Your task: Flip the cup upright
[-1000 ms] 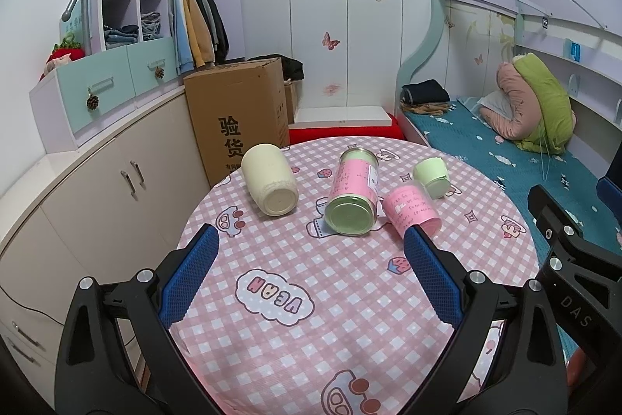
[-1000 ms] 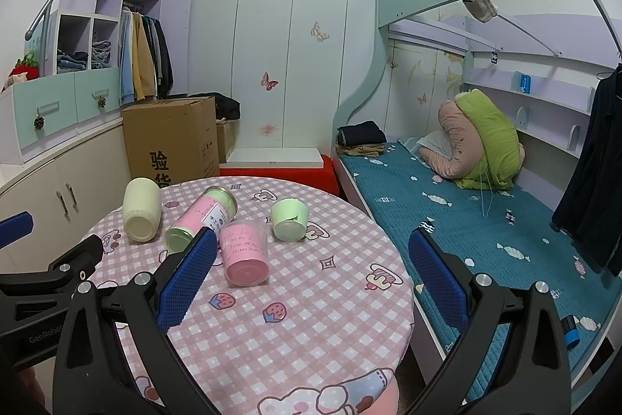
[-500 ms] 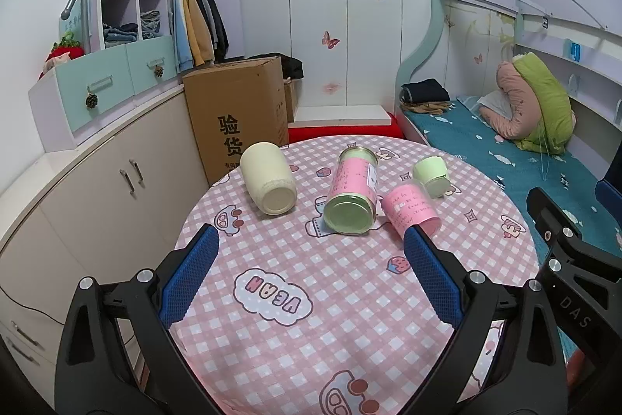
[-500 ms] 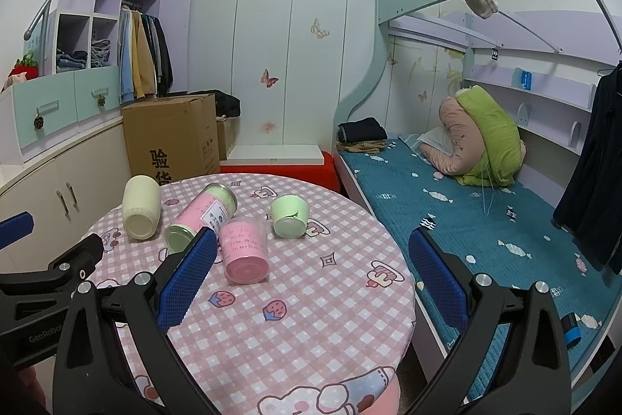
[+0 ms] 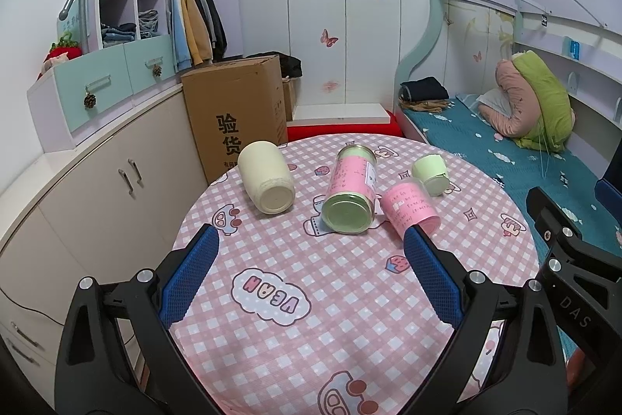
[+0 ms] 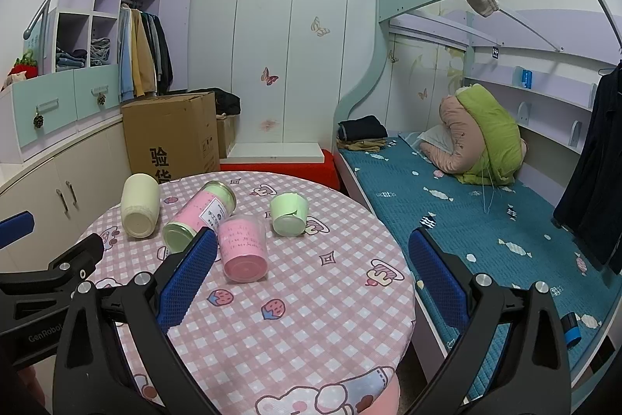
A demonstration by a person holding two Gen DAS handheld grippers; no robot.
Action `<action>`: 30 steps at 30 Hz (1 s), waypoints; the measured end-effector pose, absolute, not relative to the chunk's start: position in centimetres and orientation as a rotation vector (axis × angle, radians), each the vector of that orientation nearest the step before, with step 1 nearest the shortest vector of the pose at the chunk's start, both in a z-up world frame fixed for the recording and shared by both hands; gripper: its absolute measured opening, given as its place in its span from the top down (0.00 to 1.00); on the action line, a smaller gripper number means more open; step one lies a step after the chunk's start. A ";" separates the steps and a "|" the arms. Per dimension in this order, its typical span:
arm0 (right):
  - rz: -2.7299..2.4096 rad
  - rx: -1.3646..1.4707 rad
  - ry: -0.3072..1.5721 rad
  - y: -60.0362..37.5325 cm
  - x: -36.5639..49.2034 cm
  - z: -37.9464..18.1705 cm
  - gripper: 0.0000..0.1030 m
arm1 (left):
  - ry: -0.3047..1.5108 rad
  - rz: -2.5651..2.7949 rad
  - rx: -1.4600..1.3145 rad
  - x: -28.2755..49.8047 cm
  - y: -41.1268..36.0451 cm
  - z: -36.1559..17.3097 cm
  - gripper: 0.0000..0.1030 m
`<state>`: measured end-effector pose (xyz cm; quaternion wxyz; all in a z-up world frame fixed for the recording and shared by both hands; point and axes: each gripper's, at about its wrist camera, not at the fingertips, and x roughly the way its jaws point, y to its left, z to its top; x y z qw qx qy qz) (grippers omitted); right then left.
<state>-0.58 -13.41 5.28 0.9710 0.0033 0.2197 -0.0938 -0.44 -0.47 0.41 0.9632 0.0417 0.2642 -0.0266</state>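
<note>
Jaws, left gripper (image 5: 309, 251): spread wide, nothing between the blue pads, hovering over the near part of the surface.
Jaws, right gripper (image 6: 313, 259): likewise spread wide and gripping nothing, over the surface's 3 o'clock edge.
Bed (image 6: 447, 205): teal quilted cover, beyond the surface toward 2 o'clock; a rolled pink and green duvet (image 6: 486, 139) lies on it.
Cardboard box (image 5: 237, 115): on the floor just behind the surface at 11 o'clock, flaps shut, contents hidden.
Surface (image 5: 350, 298): round, under a pink checked cloth with cartoon prints; four containers lie tipped over in its far half.
Tall jar (image 5: 352, 195): pink label, pale green base facing the camera, lying on its side at 12 o'clock; its inside cannot be made out.
Cream cup (image 5: 266, 177): on its side at 11 o'clock, base toward the camera, mouth away; apart from the tall jar.
Pink cup (image 5: 410, 207): clear, pink lining, on its side at 1 o'clock, touching or just beside the tall jar.
Small green cup (image 5: 430, 170): tipped over just behind the pink cup, base toward the camera.
</note>
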 end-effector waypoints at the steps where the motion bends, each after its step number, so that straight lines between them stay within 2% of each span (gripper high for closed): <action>1: -0.189 0.006 0.444 -13.4 -0.6 5.2 0.08 | 0.535 -0.054 0.084 -0.4 -0.5 0.4 0.07; 19: -0.174 0.024 0.476 -13.8 0.4 5.0 0.08 | 0.559 -0.057 0.080 0.5 -0.4 -0.4 0.07; 30: -0.147 0.087 0.547 -16.1 4.3 3.8 0.08 | 0.622 -0.075 0.073 5.0 -1.6 -1.6 0.07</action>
